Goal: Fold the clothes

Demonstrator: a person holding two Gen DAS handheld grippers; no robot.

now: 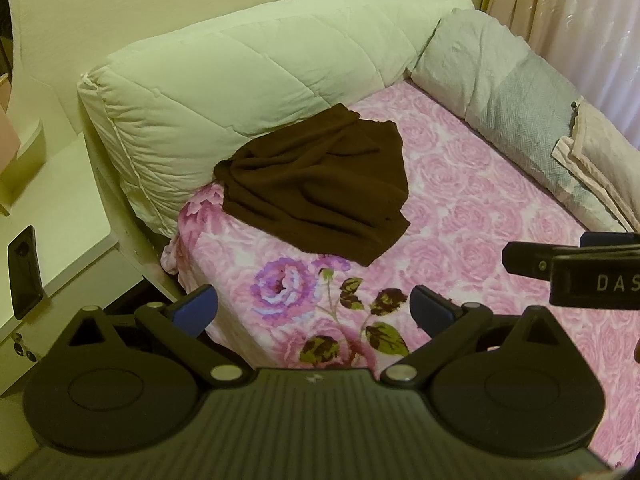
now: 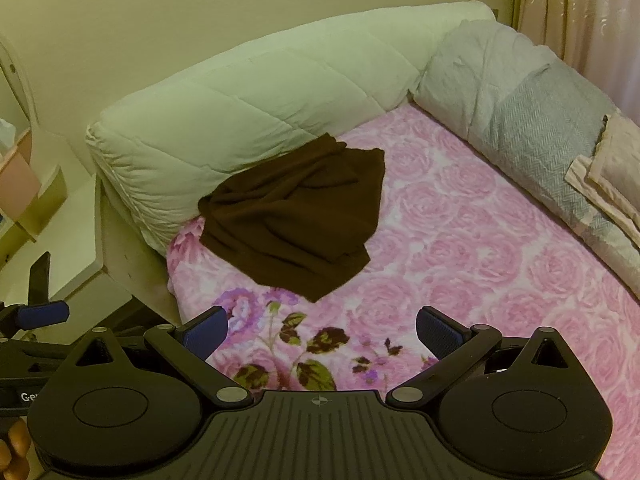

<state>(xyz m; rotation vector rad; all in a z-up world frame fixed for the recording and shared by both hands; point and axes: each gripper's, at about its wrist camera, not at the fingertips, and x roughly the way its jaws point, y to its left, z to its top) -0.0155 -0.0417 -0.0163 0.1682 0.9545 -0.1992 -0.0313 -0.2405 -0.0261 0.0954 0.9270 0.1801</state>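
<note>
Nearest, the left hand-held gripper (image 1: 314, 308) and right hand-held gripper (image 2: 322, 332) hover side by side above the pink floral blanket (image 1: 460, 248), each with blue pads spread apart, gripping nothing. Beyond them a crumpled brown garment (image 1: 316, 184) lies on the bed, its far edge touching the white quilted bolster (image 1: 240, 76). A grey pillow (image 1: 492, 80) lines the right side.

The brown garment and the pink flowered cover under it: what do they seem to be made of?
The brown garment looks like a soft knit or fleece: matte, no sheen, falling in limp rounded folds. Which of the two, the pictures leave open. The pink flowered cover looks like a plush printed blanket: its rose pattern has blurry, fuzzy edges and the surface looks slightly napped.
</note>
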